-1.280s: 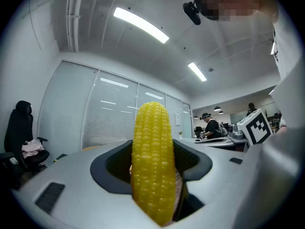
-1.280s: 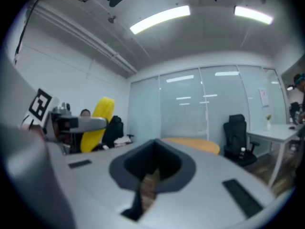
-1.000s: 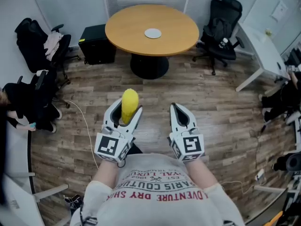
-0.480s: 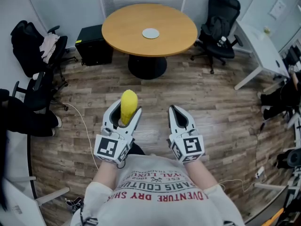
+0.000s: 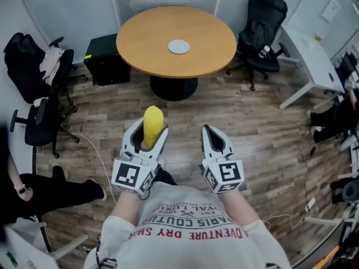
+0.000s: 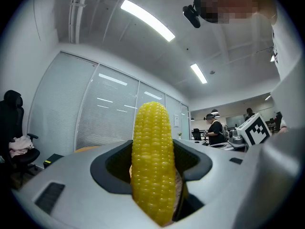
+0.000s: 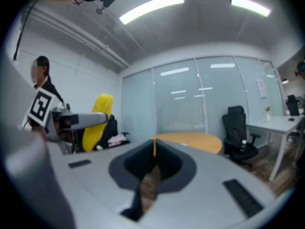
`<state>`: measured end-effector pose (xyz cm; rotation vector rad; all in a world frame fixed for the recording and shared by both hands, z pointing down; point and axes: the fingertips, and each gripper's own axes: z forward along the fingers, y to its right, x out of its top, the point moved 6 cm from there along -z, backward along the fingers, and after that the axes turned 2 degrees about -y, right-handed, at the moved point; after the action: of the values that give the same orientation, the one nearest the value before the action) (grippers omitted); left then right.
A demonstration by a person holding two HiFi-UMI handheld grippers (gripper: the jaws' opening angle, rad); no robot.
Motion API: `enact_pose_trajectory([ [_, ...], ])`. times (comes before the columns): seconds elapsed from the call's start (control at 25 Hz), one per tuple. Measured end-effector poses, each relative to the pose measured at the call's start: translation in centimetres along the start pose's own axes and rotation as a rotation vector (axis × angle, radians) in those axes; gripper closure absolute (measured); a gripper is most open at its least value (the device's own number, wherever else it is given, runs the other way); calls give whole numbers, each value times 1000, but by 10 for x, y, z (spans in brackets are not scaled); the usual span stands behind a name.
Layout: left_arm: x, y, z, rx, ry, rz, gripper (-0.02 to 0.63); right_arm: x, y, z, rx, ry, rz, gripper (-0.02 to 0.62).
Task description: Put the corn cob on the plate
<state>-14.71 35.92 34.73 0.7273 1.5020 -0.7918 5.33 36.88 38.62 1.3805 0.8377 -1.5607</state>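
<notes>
A yellow corn cob [image 5: 152, 126] stands upright between the jaws of my left gripper [image 5: 147, 134], which is shut on it; in the left gripper view the cob [image 6: 152, 161] fills the middle. My right gripper [image 5: 213, 134] is shut with nothing in it, held level with the left one above the wooden floor. From the right gripper view the cob [image 7: 97, 120] shows at the left. A small white plate [image 5: 179, 46] lies on the round wooden table [image 5: 213, 43] well ahead of both grippers.
Black office chairs stand at the left [image 5: 33, 72] and at the right [image 5: 262, 29] of the table. A black box [image 5: 106, 66] sits on the floor by the table's left. A white desk [image 5: 314, 60] is at the far right. A seated person's legs [image 5: 56, 189] lie at the lower left.
The table and plate have drifted slightly nearer and rightward in the head view as the person moves. Both grippers keep their pose, the cob still held.
</notes>
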Motion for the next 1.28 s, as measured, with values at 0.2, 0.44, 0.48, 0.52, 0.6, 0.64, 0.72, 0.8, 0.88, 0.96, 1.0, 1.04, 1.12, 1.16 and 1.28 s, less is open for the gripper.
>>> enact_pose_trajectory([
  [0.2, 7, -60, 46, -38, 5, -9, 328, 4, 7, 71, -71, -70, 19, 565],
  [0.44, 16, -132, 99, -89, -1, -1, 327, 27, 11, 146, -135, -41, 18, 565],
  [0.48, 17, -143, 107, -95, -1, -2, 328, 30, 12, 157, -143, -35, 17, 565],
  [0.52, 17, -154, 114, -100, -1, -3, 328, 32, 13, 169, -152, -31, 18, 565],
  [0.6, 17, -175, 127, -109, -8, -4, 328, 36, 13, 192, -166, -32, 22, 565],
  [0.64, 16, -184, 132, -110, -14, -6, 328, 38, 13, 203, -169, -34, 23, 565],
  [0.72, 14, -202, 142, -106, -23, -13, 328, 41, 14, 224, -173, -38, 21, 565],
  [0.8, 11, -218, 151, -96, -27, -23, 328, 45, 16, 243, -168, -37, 19, 565],
  [0.88, 5, -229, 159, -82, -31, -26, 328, 47, 20, 258, -155, -34, 8, 565],
  [0.96, 0, -237, 169, -61, -36, -30, 328, 47, 28, 272, -139, -32, -4, 565],
  [1.0, -2, -241, 175, -49, -38, -33, 327, 46, 33, 280, -130, -32, -6, 565],
  [1.04, -5, -244, 183, -37, -40, -35, 328, 45, 38, 288, -119, -32, -7, 565],
  [1.12, -10, -250, 198, -13, -44, -34, 328, 43, 51, 304, -94, -33, -10, 565],
  [1.16, -12, -252, 207, 0, -46, -30, 328, 43, 59, 312, -81, -34, -12, 565],
  [1.28, -15, -254, 240, 38, -45, -11, 328, 45, 90, 339, -36, -34, -16, 565],
])
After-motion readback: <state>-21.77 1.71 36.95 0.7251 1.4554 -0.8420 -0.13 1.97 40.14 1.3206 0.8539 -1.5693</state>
